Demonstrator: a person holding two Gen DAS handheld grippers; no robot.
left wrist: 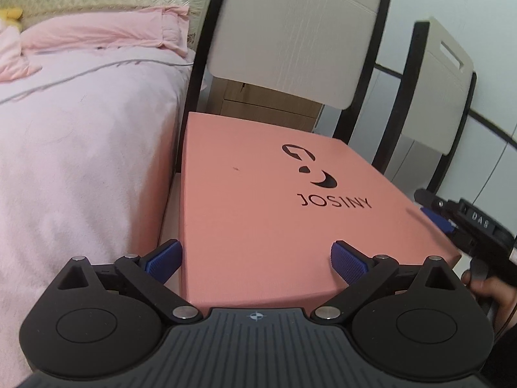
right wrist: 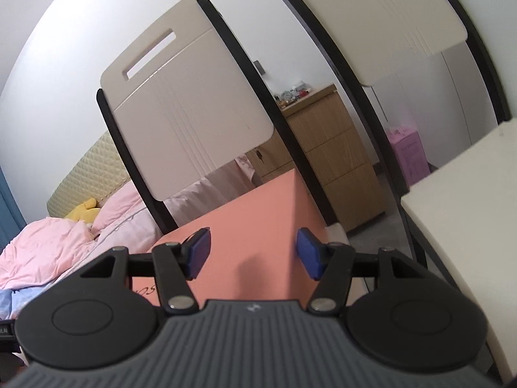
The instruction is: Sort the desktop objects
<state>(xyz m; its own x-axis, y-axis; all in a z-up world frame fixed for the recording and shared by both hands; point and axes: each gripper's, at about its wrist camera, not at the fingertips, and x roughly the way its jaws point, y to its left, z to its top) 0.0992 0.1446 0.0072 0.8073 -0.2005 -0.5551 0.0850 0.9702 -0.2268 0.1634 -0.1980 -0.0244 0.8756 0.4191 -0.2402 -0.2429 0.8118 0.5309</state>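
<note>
Pink box (left wrist: 258, 200) lies flat — long axis toward chair back (left wrist: 290, 32).

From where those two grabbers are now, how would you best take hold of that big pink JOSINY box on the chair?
The pink box is flat and far wider than either opening, so no gripper can span it. Its lid overhangs as a thin lip: I'd pinch that. The left gripper, open, faces the near edge; the right gripper, also open, sits at the box's right corner. Probably best lifted from both sides together.
</note>
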